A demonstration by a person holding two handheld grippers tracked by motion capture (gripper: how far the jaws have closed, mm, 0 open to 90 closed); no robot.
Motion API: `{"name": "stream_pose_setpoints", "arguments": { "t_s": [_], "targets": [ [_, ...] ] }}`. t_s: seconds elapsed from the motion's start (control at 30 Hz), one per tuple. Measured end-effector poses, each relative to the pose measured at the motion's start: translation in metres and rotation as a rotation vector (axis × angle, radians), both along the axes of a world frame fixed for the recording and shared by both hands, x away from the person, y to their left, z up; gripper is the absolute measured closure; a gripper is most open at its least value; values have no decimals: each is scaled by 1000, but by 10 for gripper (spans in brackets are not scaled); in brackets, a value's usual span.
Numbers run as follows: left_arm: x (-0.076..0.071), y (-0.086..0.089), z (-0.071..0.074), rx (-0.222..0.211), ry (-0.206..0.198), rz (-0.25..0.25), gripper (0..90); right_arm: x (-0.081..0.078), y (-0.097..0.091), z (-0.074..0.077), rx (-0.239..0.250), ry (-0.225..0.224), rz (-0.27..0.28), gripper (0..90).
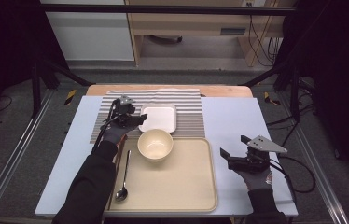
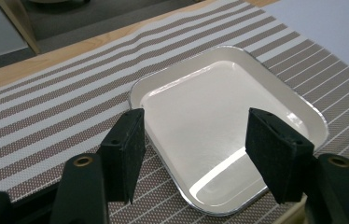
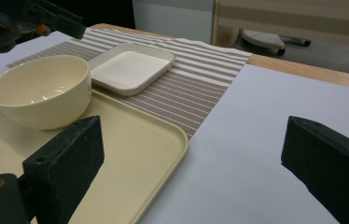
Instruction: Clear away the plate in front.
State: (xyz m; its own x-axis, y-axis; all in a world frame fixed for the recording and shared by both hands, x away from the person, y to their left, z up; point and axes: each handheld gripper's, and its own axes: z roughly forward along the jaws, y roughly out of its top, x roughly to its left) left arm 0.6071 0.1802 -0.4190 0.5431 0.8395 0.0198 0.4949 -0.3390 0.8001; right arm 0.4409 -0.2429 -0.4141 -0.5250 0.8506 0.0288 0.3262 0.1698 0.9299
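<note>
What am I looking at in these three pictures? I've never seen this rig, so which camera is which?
A person holds a two-jaw gripper in each hand. The high view looks down on the table; the other two cameras ride on the grippers. The left gripper hangs open at the near edge of a square white plate on a striped mat. The right gripper hovers open over the pale sheet, holding nothing. A beige tray carries a bowl and a spoon.

I'm working in a lab-like recording room: black frame posts (image 1: 36,79) flank the tabletop (image 1: 238,121), cables (image 1: 261,42) hang by a wooden desk (image 1: 186,23), grey floor around.
</note>
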Motion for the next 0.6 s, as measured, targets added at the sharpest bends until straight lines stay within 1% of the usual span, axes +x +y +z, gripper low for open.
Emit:
{"name": "stream_pose_setpoints", "arguments": {
  "t_s": [0.03, 0.1, 0.13, 0.2, 0.23, 0.33, 0.4, 0.5, 0.53, 0.57, 0.6],
  "targets": [
    [2, 1, -2, 10, 7, 4, 373, 0, 0, 0, -1, 0, 1, 62],
    [4, 1, -5, 6, 12, 18, 373, 0, 0, 0, 1, 0, 5, 62],
    [6, 2, -7, 14, 14, 18, 373, 0, 1, 0, 1, 0, 6, 62],
    [9, 3, -11, 13, 22, 24, 376, 0, 1, 0, 0, 0, 6, 62],
    [10, 4, -13, 20, 28, 23, 377, 0, 1, 0, 1, 1, 4, 62],
    [16, 5, -22, 15, 50, 36, 385, 0, 0, 0, 2, -1, 2, 61],
    [19, 6, -27, 17, 67, 35, 392, 0, 0, 0, 3, 1, -1, 62],
    [22, 6, -33, 30, 79, 32, 395, 0, 0, 0, -3, 1, -1, 62],
    [23, 5, -35, 23, 83, 34, 397, 1, 0, 0, -5, 0, -1, 62],
    [24, 5, -37, 35, 87, 29, 400, 1, 0, 0, -5, 1, -1, 62],
    [24, 4, -39, 32, 93, 30, 402, 1, 0, 0, -7, 2, -2, 61]
  ]
}}
